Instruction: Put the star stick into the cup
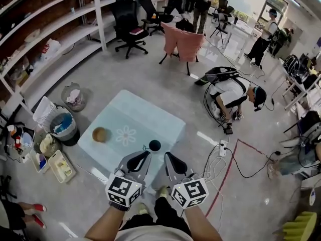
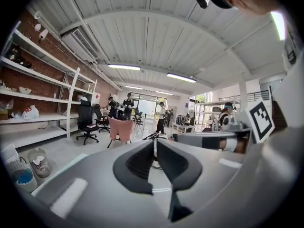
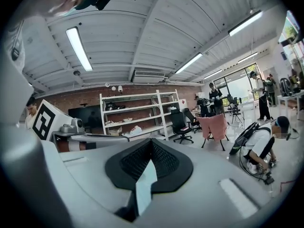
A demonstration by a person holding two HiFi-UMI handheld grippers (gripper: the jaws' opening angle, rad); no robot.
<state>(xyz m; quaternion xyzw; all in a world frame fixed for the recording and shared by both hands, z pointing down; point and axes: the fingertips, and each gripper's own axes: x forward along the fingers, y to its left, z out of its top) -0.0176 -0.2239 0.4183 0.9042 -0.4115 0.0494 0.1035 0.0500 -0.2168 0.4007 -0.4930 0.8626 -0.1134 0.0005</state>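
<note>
Jaws pressed together and empty on the left gripper (image 1: 145, 155) and right gripper (image 1: 169, 157) are held above the table (image 1: 155, 118), with a dark round item (image 1: 155, 145), possibly the star stick, just ahead between them and a brown cup (image 1: 100, 134) off left; pickup is judged not begun, so opening and lowering are called for.

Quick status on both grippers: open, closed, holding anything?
Left hand-held gripper: closed but for a thin slit, nothing held.
Right hand-held gripper: closed, empty.
</note>
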